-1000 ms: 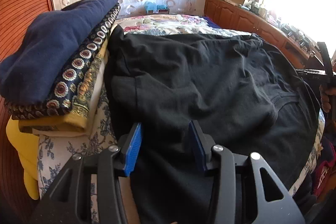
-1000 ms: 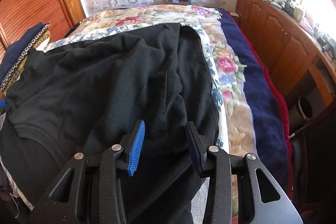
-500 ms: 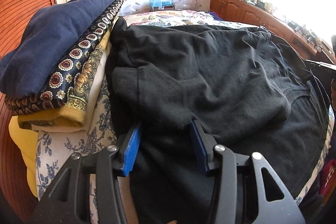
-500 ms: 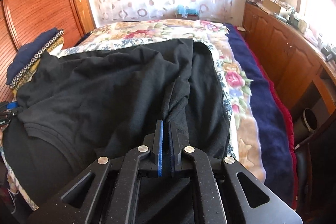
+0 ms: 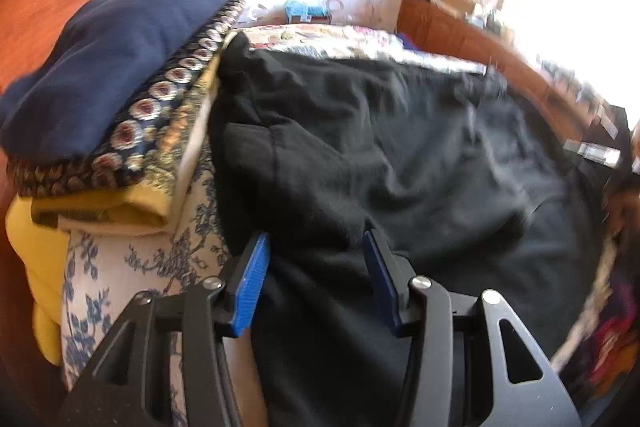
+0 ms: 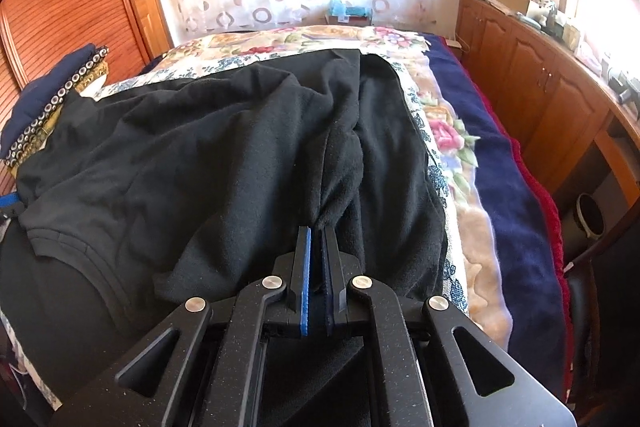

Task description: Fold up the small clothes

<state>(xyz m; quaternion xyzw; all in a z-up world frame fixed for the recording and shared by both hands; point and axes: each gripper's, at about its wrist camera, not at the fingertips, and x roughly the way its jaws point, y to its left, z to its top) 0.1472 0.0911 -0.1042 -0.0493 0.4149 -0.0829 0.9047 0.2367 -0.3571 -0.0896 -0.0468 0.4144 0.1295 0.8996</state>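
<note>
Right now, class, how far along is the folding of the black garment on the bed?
Done: a stack of folded clothes sits at the bed's left side. In hand: the right gripper is shut on a pinched ridge of the black garment, while the left gripper is open over its other side, fabric between the jaws but not clamped. Left: the garment lies spread and rumpled, no fold made yet.

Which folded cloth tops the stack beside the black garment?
The plain navy blue folded cloth lies uppermost; below it come the dark medallion-patterned cloth, then the yellow folded cloth.
</note>
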